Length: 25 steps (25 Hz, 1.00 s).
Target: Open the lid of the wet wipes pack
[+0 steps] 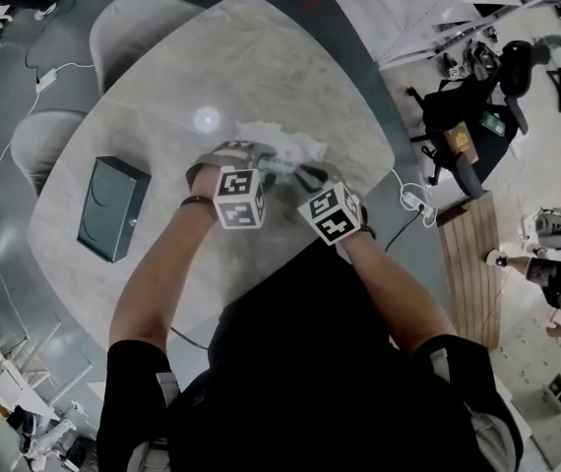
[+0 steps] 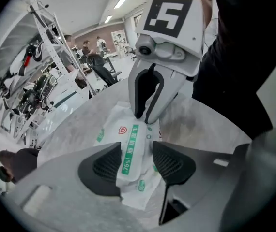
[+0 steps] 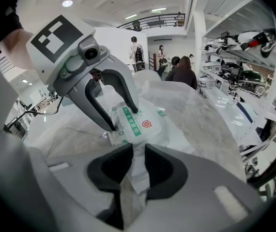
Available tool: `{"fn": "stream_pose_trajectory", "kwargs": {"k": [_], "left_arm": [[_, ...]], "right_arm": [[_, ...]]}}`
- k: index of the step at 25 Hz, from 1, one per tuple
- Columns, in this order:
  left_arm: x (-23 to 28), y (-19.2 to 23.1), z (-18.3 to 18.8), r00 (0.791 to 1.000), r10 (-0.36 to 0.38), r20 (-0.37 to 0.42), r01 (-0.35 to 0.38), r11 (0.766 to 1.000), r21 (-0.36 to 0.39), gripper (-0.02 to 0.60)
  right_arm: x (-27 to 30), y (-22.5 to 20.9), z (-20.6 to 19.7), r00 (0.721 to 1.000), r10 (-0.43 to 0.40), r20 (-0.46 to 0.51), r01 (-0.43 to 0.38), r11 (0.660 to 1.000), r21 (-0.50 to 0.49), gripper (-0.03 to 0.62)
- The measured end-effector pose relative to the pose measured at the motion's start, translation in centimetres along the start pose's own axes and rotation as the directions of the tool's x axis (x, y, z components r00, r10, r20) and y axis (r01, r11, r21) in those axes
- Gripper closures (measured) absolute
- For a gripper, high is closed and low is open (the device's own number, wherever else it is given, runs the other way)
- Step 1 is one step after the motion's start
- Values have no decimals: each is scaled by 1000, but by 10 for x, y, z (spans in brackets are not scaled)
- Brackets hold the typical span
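Wet wipes pack [image 1: 285,144] lies flat near the centre of the marble table [image 1: 153,96], right in front of the person, w/ both tools over it. Black box [image 1: 113,207] sits well apart to the left, not involved. Right gripper [image 3: 138,164] is pinched down on the pack's end seal nearest it, thin white film squeezed between its pads, so it looks like the anchor. Left gripper [image 2: 137,162] is spread wide, jaws straddling the lid [image 2: 131,146] (flap w/ green stripe), one pad each side, not pressing as far as I can see. Lid looks flat/closed, so opening not started; prob. the approach-to-lid step. Risks from here: L jaws are much wider than the flap, so closing as they stand could bunch up the whole soft pack instead of catching the flap edge, and the pack crumples w/ the lid shut. If the flap does get caught and pulled up, R hold is only on thin end film; it could slip out or stretch, and the pack rides up w/ the lid. The 2 tools' tips are v. close over the pack, so a bump btw them is possible. Can't tell which edge of the flap is the free one.
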<state>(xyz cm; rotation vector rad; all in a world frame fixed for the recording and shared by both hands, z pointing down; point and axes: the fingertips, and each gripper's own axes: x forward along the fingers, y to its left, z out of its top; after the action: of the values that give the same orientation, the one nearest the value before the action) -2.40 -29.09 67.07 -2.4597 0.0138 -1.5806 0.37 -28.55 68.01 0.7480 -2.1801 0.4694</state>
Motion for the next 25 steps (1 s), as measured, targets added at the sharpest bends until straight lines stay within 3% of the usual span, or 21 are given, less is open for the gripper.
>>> {"fn": "stream_pose_trajectory", "kwargs": {"k": [4, 7, 18, 20, 25], "left_arm": [[-2, 7, 1, 1000, 5, 28, -3, 998, -59, 377], [-7, 9, 2, 999, -14, 50, 18, 996, -86, 414], [6, 11, -4, 998, 33, -45, -31, 998, 49, 391], [3, 12, -3, 998, 29, -49, -26, 998, 56, 411], [-10, 15, 7, 1000, -13, 29, 13, 1000, -29, 442]], "right_arm": [[0, -1, 1, 1000, 1, -5, -1, 1000, -4, 513], [1, 0, 1, 1000, 2, -5, -2, 1000, -5, 513], [1, -1, 0, 1000, -4, -5, 4, 1000, -7, 513], [2, -2, -1, 1000, -8, -8, 8, 1000, -13, 513], [1, -1, -1, 1000, -14, -3, 14, 1000, -10, 516]]}}
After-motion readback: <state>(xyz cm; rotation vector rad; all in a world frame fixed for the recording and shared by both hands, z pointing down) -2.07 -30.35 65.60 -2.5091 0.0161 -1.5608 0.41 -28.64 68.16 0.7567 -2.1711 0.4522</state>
